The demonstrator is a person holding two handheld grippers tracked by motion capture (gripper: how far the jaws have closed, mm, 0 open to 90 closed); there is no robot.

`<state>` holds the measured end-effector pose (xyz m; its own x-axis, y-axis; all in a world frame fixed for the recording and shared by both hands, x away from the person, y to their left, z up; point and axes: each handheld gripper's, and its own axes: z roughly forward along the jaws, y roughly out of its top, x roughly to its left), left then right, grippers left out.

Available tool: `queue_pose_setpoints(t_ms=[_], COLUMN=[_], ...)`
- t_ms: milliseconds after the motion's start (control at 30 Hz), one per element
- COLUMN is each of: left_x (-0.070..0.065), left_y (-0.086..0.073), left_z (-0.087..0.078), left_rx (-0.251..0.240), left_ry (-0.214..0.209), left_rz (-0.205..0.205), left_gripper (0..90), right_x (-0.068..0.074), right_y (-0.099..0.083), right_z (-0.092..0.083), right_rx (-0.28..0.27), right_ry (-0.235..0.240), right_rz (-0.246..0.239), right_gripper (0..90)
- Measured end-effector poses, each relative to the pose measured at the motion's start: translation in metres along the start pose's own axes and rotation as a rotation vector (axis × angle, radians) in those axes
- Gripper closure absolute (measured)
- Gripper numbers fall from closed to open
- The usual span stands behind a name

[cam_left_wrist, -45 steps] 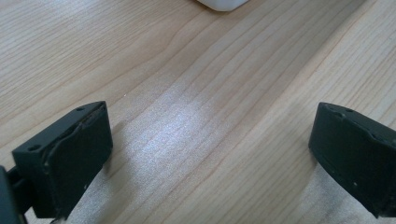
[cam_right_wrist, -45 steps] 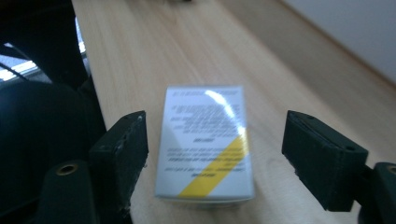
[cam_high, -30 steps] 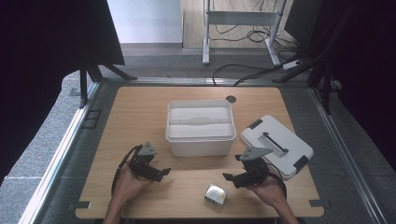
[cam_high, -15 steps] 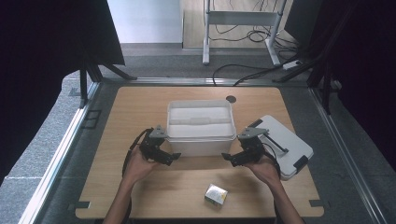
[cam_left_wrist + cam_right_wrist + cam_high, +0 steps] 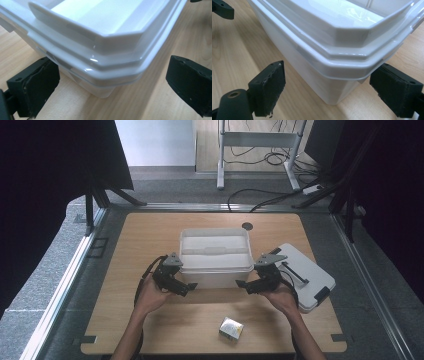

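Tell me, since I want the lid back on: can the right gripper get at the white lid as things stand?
Probably yes: the right gripper stands open at the white box, and the lid lies just beside that hand with nothing between.

Overhead, two close-ups — shared box [image 5: 216, 255] (corners)

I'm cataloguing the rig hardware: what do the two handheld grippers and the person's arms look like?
Both the left gripper and the right gripper are black, each topped by a grey three-cornered plate, with a black cable looping back toward the wrist. Their jaws are blocky black pads with worn, scuffed faces. The forearms are bare, with no sleeves in sight.
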<state>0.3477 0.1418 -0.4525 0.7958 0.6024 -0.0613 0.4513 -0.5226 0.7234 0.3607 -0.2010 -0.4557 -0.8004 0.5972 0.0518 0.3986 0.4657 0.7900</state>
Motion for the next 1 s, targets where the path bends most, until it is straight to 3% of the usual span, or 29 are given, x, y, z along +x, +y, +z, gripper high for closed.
queue_pose_setpoints(t_ms=[267, 367, 500, 667, 1000], left_x=[-0.017, -0.030, -0.038, -0.034, -0.010], left_y=[-0.009, -0.014, -0.018, -0.022, -0.042], left_z=[-0.008, -0.015, -0.019, -0.025, -0.040], left_rx=[-0.005, 0.010, 0.007, 0.003, 0.041], left_ry=[-0.007, -0.010, -0.009, -0.002, 0.028], left_rz=[-0.004, 0.015, 0.023, 0.035, 0.014], left_gripper=[0.0, 0.0, 0.0, 0.0, 0.0], right_x=[0.017, 0.027, 0.038, 0.037, 0.029], right_y=[-0.012, -0.017, -0.021, -0.023, -0.039], right_z=[-0.013, -0.020, -0.026, -0.029, -0.038], right_rx=[-0.007, -0.006, 0.005, 0.002, 0.032], right_ry=[0.009, 0.011, -0.001, 0.008, -0.026], right_rz=[-0.007, -0.010, -0.016, -0.019, 0.004], right_gripper=[13.3, 13.4, 13.3, 16.0, 7.4])
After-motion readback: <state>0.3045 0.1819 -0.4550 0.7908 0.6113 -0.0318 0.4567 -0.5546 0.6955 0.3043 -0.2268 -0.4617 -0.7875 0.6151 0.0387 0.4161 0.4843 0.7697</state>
